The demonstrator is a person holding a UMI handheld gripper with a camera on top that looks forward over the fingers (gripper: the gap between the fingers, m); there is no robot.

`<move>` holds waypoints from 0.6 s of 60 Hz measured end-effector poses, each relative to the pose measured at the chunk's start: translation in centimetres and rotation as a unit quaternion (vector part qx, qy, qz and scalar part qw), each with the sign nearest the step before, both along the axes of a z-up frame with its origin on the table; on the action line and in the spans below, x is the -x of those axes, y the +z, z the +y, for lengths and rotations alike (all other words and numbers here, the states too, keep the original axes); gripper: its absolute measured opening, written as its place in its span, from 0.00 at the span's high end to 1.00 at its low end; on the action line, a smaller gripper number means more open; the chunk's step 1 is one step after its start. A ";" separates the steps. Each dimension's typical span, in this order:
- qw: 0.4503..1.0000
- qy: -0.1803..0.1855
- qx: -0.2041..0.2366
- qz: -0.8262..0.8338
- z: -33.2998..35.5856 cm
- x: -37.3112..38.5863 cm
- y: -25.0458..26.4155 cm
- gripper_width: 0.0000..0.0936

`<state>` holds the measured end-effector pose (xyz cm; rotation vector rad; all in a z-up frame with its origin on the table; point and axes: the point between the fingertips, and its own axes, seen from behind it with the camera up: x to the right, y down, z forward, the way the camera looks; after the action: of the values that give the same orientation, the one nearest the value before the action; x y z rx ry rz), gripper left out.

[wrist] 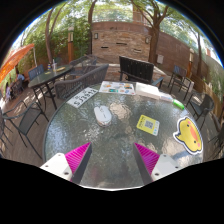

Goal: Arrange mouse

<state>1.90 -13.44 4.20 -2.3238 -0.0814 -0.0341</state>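
Observation:
A pale grey mouse (102, 115) lies on a round glass table (115, 140), beyond my fingers and a little to the left. My gripper (113, 158) is open and empty; its two magenta pads (79, 157) stand wide apart above the near part of the table. Nothing is between them.
On the table lie a keyboard (81, 97), a sheet with print (116, 88), a white flat thing (150, 91), a yellow-green card (148, 124), a yellow duck-shaped mat (188, 132) and a green cup (178, 103). A dark monitor (136, 69) stands at the far edge. Metal chairs (22, 118) ring the table.

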 end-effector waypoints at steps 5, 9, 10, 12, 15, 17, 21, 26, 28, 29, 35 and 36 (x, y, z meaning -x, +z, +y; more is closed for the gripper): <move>1.000 0.003 -0.010 0.001 5.6 1.5 -1.8 0.08; 1.000 0.004 -0.013 -0.007 9.5 2.1 -2.4 0.09; 1.000 0.005 -0.013 -0.010 10.2 2.2 -2.6 0.09; 1.000 0.006 -0.014 -0.014 11.6 2.5 -3.1 0.09; 1.000 0.007 -0.009 -0.021 13.8 2.8 -4.0 0.09; 1.000 0.008 -0.005 -0.025 14.9 3.1 -4.6 0.10; 1.000 0.005 -0.002 -0.031 16.3 3.0 -5.1 0.10; 0.999 0.006 0.001 -0.035 17.4 2.7 -5.5 0.10; 0.999 0.006 0.002 -0.034 17.7 2.6 -5.6 0.11; 0.999 0.006 0.003 -0.034 17.7 2.5 -5.6 0.11; 1.000 0.013 0.010 -0.023 18.0 2.9 -5.8 0.16; 1.000 0.012 0.012 -0.021 18.1 3.0 -5.9 0.18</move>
<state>-1.09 4.61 -1.67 -2.3465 -0.1316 -0.0689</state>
